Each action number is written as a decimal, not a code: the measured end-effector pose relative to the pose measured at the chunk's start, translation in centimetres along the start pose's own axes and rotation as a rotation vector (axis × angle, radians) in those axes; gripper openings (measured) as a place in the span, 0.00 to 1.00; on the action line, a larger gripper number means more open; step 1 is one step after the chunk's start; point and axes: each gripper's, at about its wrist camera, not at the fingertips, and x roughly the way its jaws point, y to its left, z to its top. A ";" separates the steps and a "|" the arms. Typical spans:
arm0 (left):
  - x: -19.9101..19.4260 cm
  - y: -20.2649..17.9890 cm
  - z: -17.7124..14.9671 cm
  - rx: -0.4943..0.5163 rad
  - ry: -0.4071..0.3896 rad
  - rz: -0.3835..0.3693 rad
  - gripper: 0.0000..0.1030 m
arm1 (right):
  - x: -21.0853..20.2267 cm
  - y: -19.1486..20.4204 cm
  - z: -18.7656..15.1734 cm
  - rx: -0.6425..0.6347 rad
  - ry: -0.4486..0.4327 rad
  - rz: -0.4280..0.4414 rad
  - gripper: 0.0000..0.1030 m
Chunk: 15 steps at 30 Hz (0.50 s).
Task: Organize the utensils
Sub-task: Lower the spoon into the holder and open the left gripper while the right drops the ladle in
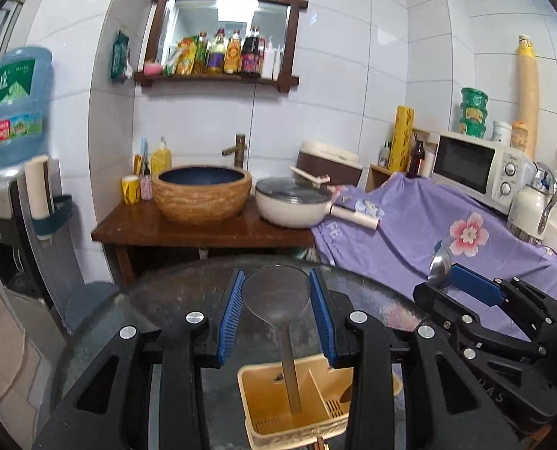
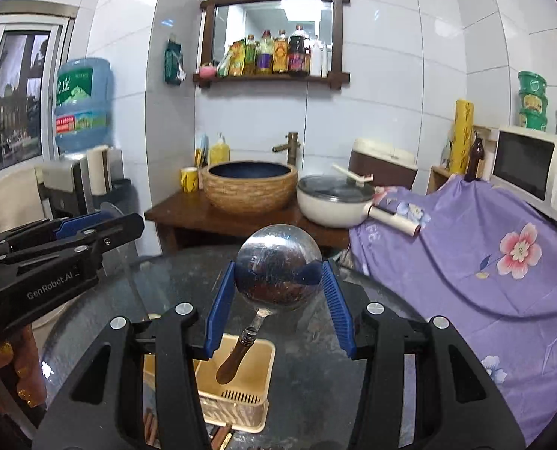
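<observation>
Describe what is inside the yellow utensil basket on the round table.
The yellow utensil basket has a divider and slotted floor. Two ladle handles hang above or into it; whether they touch cannot be told. The tongs cover its right compartment, hiding any contents.

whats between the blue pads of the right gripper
The bowl of a shiny steel ladle, clamped by the right gripper, wooden handle hanging toward the beige plastic basket; right wrist view.

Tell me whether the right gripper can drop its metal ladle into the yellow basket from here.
Probably yes: the right gripper holds the metal ladle handle-down right above the open yellow basket; nothing lies between.
</observation>
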 end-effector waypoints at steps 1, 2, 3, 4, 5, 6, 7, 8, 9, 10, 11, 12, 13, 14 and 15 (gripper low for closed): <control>0.4 0.1 -0.7 -0.002 0.018 -0.004 0.34 | 0.4 0.2 -0.7 -0.006 0.012 0.005 0.46; 0.8 0.1 -1.4 0.001 0.031 -0.002 0.34 | 0.7 0.5 -1.4 -0.015 0.022 0.007 0.46; 1.1 0.1 -2.0 0.005 0.040 0.000 0.34 | 1.1 0.8 -2.1 -0.028 0.032 0.006 0.46; 1.3 0.2 -2.4 0.008 0.046 -0.001 0.34 | 1.3 1.0 -2.7 -0.037 0.037 0.005 0.46; 1.5 0.3 -2.8 0.009 0.052 -0.003 0.34 | 1.5 1.1 -3.2 -0.044 0.039 0.005 0.46; 1.8 0.3 -3.4 0.011 0.062 -0.003 0.34 | 1.7 1.3 -3.7 -0.056 0.044 0.008 0.46; 2.0 0.4 -3.9 0.012 0.070 -0.001 0.34 | 1.8 1.5 -4.2 -0.062 0.046 0.008 0.46; 2.2 0.5 -4.1 0.014 0.077 -0.001 0.34 | 1.9 1.6 -4.5 -0.067 0.048 0.007 0.46; 2.4 0.6 -4.5 0.017 0.088 -0.001 0.34 | 2.1 1.7 -4.8 -0.074 0.053 0.005 0.46; 2.6 0.7 -4.9 0.016 0.095 0.001 0.34 | 2.3 1.8 -5.2 -0.082 0.058 0.004 0.46; 2.7 0.8 -5.2 0.014 0.102 0.000 0.34 | 2.3 1.9 -5.5 -0.087 0.062 0.003 0.46; 2.8 0.9 -5.4 0.014 0.107 -0.001 0.34 | 2.5 2.0 -5.8 -0.093 0.068 0.003 0.46; 2.9 0.9 -5.6 0.015 0.111 -0.002 0.34 | 2.7 2.0 -6.0 -0.096 0.074 0.003 0.46; 2.9 1.0 -5.8 0.018 0.115 -0.002 0.34 | 2.8 2.0 -6.2 -0.097 0.079 0.004 0.46; 3.0 1.0 -6.0 0.023 0.119 -0.001 0.34 | 3.0 2.0 -6.5 -0.097 0.087 0.006 0.46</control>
